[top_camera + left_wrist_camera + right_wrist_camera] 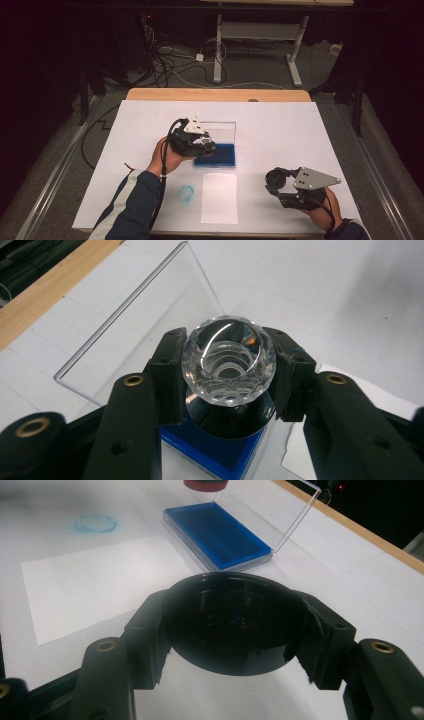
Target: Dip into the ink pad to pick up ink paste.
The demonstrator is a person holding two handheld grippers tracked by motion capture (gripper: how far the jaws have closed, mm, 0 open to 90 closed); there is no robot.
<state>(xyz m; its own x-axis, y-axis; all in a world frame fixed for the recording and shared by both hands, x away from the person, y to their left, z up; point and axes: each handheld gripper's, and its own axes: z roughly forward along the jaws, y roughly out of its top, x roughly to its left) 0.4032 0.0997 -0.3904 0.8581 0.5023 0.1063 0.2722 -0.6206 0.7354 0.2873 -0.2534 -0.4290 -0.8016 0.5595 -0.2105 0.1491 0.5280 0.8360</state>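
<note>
1. High view: left gripper (204, 145) sits over the near-left part of the ink pad (220, 155), a blue pad in a clear case with its lid (220, 130) standing up on the far side. What it holds is hard to make out from here.
2. High view: right gripper (280, 187) rests near the table's near-right corner, well apart from the ink pad, with a round black cap (276, 177) between its jaws.
3. High view: one sheet of paper (219, 198) lies just near of the ink pad; one blue ring mark (186, 193) lies to its left. White table (280, 125) stretches bare to the far side and to the right; its wooden edge (215, 95) shows at the far side.
4. Left gripper view: jaws are clamped on one faceted crystal knob (228, 360), a pad on each side of it. Below the knob is the stamp's dark round base (230, 417), right above the blue ink pad (220, 452). Clear lid (145, 325) rises on the far left; open table lies far and right.
5. Right gripper view: jaws are clamped on the one black cap (235, 625), hollow side up. Far of it lie the paper (95, 580), the ink pad (215, 535) with its lid (295, 515) up, and the ring mark (95, 524) at far left. A red and dark stamp base (206, 485) hangs over the pad's far end.
</note>
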